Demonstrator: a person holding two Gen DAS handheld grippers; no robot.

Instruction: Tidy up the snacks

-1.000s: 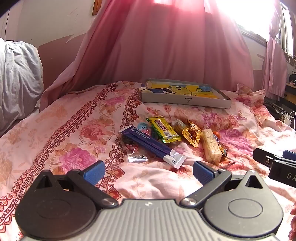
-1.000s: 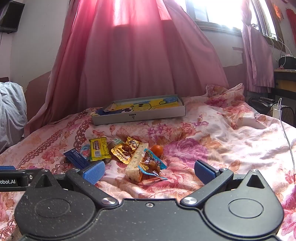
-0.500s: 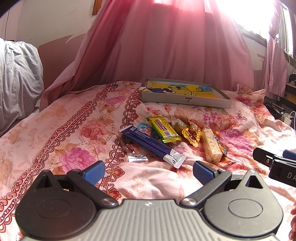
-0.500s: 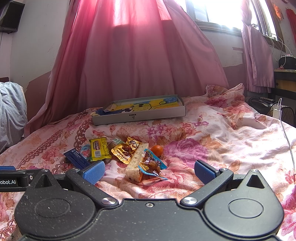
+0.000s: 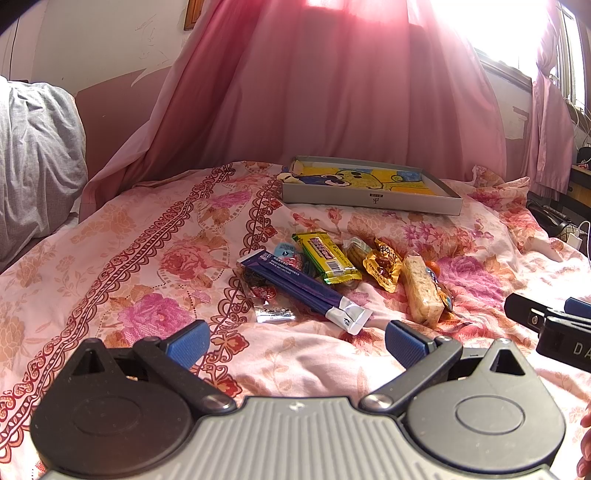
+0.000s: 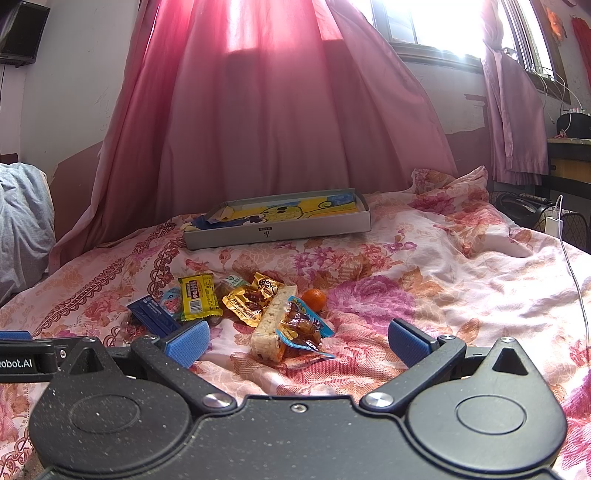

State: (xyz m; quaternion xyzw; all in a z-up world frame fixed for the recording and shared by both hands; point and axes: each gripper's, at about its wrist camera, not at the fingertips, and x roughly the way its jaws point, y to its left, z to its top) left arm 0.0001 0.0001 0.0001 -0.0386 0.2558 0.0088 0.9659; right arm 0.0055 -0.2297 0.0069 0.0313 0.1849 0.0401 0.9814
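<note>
We hold left gripper (image 5: pixel 297 338) and right gripper (image 6: pixel 297 338) spread wide, empty | snack pile (image 5: pixel 340 273) at 12 o'clock, ready for picking | grey tray (image 6: pixel 277 232) beyond, likely destination

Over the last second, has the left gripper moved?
No. The left gripper sits the same against the grey box and the purple packet.

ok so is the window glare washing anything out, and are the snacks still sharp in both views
Left wrist view: glare blows out the top right corner above the pink curtain; the snack pile stays sharp. Right wrist view: the window is blown white, yet the snacks and grey box read clearly; fisheye bends the edges.
</note>
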